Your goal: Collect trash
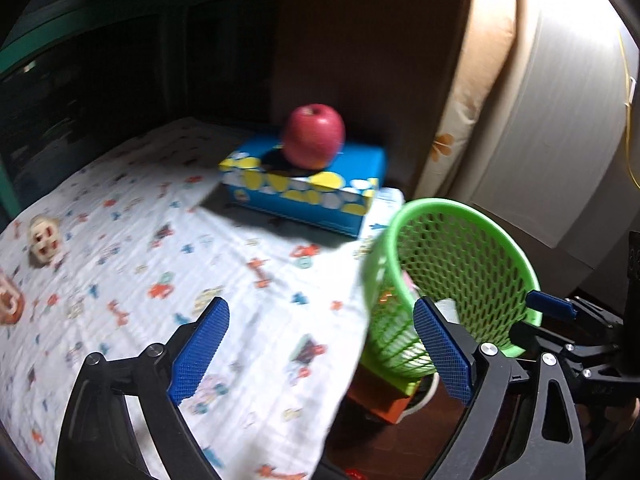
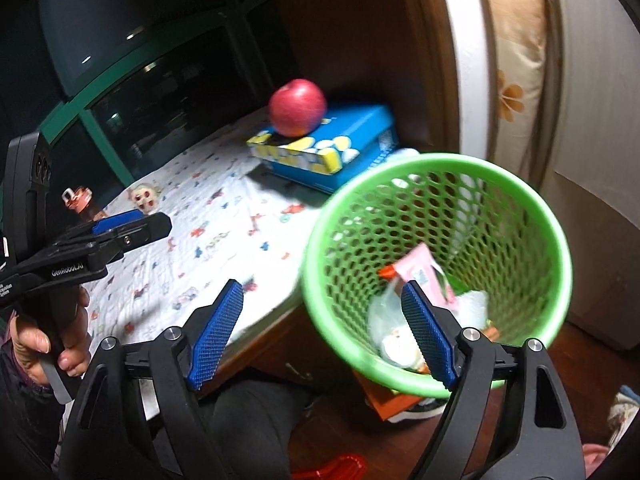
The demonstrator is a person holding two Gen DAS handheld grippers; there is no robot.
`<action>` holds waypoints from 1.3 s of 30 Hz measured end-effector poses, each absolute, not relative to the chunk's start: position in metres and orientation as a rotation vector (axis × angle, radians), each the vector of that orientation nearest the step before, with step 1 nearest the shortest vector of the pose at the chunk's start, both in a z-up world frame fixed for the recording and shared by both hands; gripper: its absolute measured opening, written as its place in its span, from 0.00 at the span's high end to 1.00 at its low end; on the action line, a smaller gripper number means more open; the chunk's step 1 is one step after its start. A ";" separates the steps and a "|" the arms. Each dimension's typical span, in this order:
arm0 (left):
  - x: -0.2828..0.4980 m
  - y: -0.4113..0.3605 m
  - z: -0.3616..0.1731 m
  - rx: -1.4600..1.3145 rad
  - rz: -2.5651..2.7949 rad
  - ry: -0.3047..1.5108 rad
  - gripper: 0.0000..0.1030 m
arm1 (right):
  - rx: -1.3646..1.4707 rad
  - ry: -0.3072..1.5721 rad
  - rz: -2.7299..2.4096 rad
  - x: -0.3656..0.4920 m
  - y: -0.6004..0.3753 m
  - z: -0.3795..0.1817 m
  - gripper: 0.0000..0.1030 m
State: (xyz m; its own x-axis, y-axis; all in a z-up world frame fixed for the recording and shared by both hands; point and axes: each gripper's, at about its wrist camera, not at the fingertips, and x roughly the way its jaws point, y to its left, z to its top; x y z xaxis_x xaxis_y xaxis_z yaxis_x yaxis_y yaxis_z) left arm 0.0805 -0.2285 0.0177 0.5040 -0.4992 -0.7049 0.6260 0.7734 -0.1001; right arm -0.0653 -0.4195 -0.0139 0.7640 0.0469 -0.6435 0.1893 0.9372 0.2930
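Both grippers, left and right, stood released and empty beside the green basket (blurred). Trash lay inside the basket. Beyond the basket, an apple sat on a blue box.

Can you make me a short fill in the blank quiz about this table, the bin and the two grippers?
1. The apple rests on top of a blue ____.
2. The mesh bin beside the table is coloured ____.
3. The wrappers lie ____ the bin.
4. The jaws of the left gripper and the right gripper stand ____, with nothing held.

Missing words: box; green; inside; open
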 end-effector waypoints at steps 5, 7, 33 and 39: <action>0.086 -0.174 0.021 0.136 -0.563 0.781 0.10 | 0.323 0.704 -0.013 -0.041 -0.385 -0.006 0.20; 0.087 -0.152 0.023 0.120 -0.509 0.773 0.10 | 0.308 0.707 0.013 -0.031 -0.370 -0.005 0.20; 0.058 -0.010 0.023 0.012 -0.135 0.734 0.08 | 0.196 0.704 0.074 0.000 -0.267 0.007 0.09; 0.055 -0.006 0.026 0.012 -0.115 0.721 0.08 | 0.182 0.692 0.065 -0.001 -0.262 0.008 0.08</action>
